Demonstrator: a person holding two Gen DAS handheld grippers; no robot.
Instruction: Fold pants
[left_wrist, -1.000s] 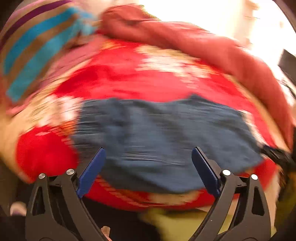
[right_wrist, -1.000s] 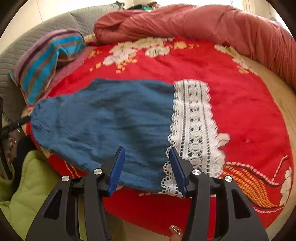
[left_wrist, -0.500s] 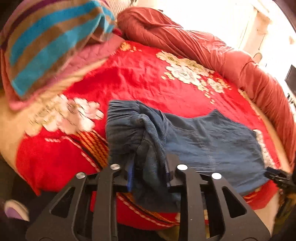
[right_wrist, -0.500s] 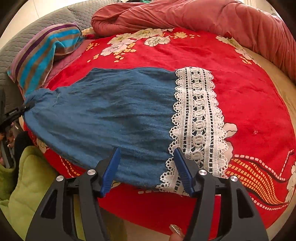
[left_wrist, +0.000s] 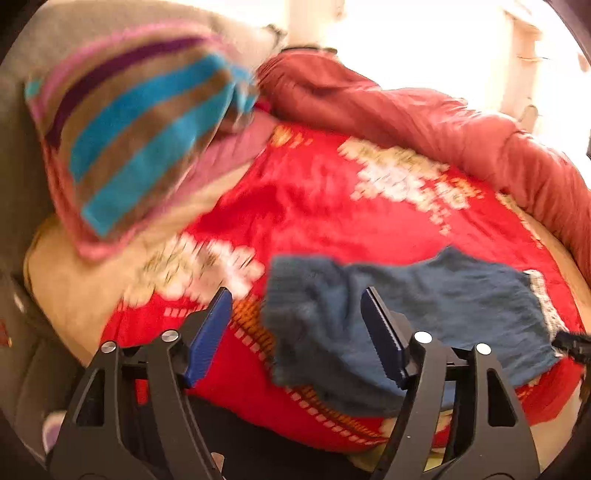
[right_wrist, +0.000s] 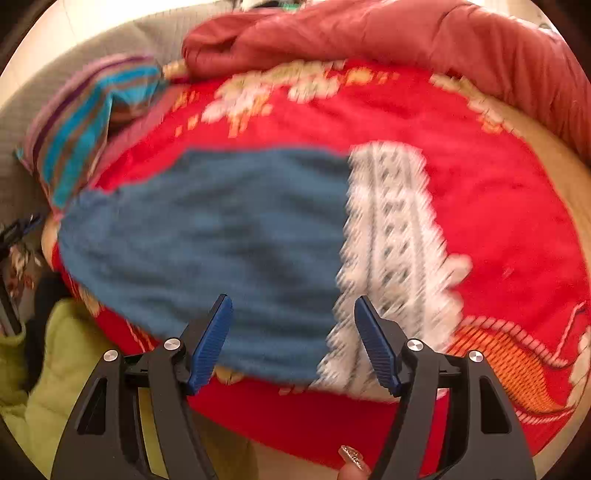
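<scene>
The blue pants (left_wrist: 424, 317) lie flat on the red floral blanket (left_wrist: 314, 206), with a white lace hem band (right_wrist: 391, 251) at their right end. In the left wrist view the waist end (left_wrist: 295, 295) is bunched and lies between my open fingers. My left gripper (left_wrist: 295, 325) is open and holds nothing. In the right wrist view the pants (right_wrist: 221, 236) spread across the bed's front edge. My right gripper (right_wrist: 293, 332) is open just above the lower edge of the pants, near where blue cloth meets lace. Both views are motion-blurred.
A striped pillow (left_wrist: 129, 140) lies at the bed's left. A rolled dark red quilt (right_wrist: 388, 37) runs along the far side. A lime-green cloth (right_wrist: 55, 369) sits below the bed's front-left edge. The right gripper's tip (left_wrist: 572, 341) shows at the pants' hem.
My left gripper was shut on the bunched waist half a second ago and has opened, leaving it on the blanket. My right gripper stays open and has shifted slightly.
</scene>
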